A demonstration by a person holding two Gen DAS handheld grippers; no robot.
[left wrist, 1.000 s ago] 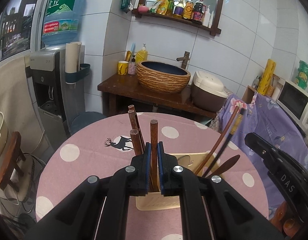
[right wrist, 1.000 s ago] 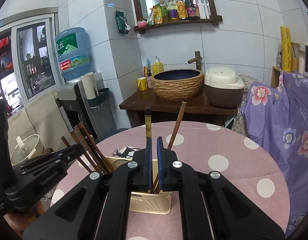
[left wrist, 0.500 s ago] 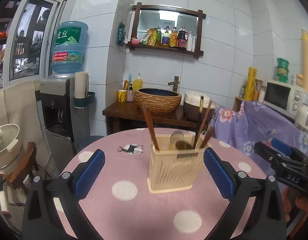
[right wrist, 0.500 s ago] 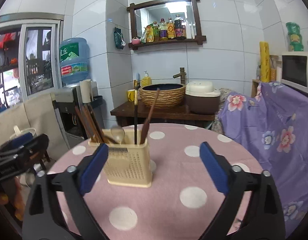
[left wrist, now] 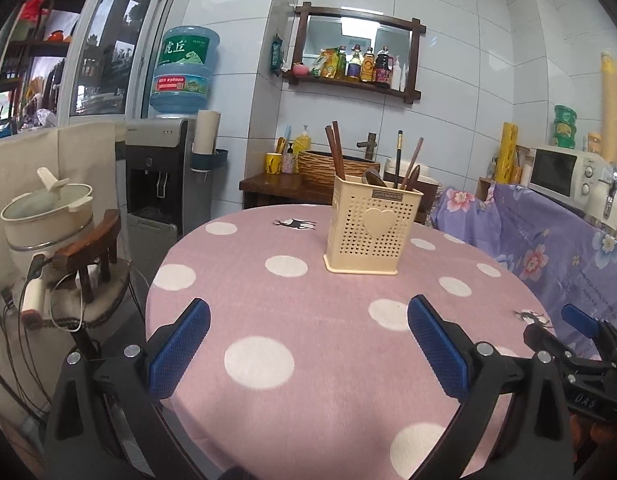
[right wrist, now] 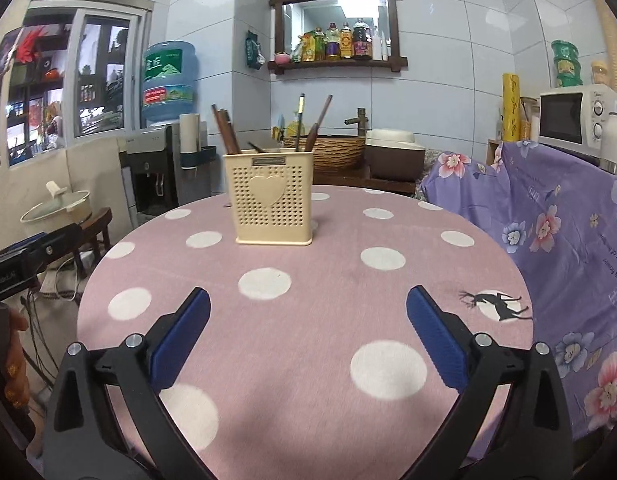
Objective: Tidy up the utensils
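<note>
Left wrist view: left gripper (left wrist: 308, 350) is sitting low at the near edge of the table (left wrist: 332, 380), jaws spread wide, nothing between the pads. Holder (left wrist: 371, 224) is standing upright ahead and a bit right of its centre line, well apart. Chopsticks (left wrist: 334, 148) and a spoon (left wrist: 373, 177) are sticking up out of it, long axes near vertical, leaning slightly.

Right wrist view: right gripper (right wrist: 308, 342) is still opening, almost fully spread, also empty. Holder (right wrist: 269, 198) is lying ahead and left of its centre, well apart. Neither hand is looking clearly nearer, so I can't call it.

No loose utensils are showing on the cloth, so the job is looking close to done, as far as I can judge.

Hidden bits: holder walls are masking the lower ends of everything inside, so compartments can't be told apart. Spoon bowl is only partly showing. Near table rim is being cut off by the gripper bodies in both views. Right gripper is poking in at the left view's right edge, mostly cropped.
</note>
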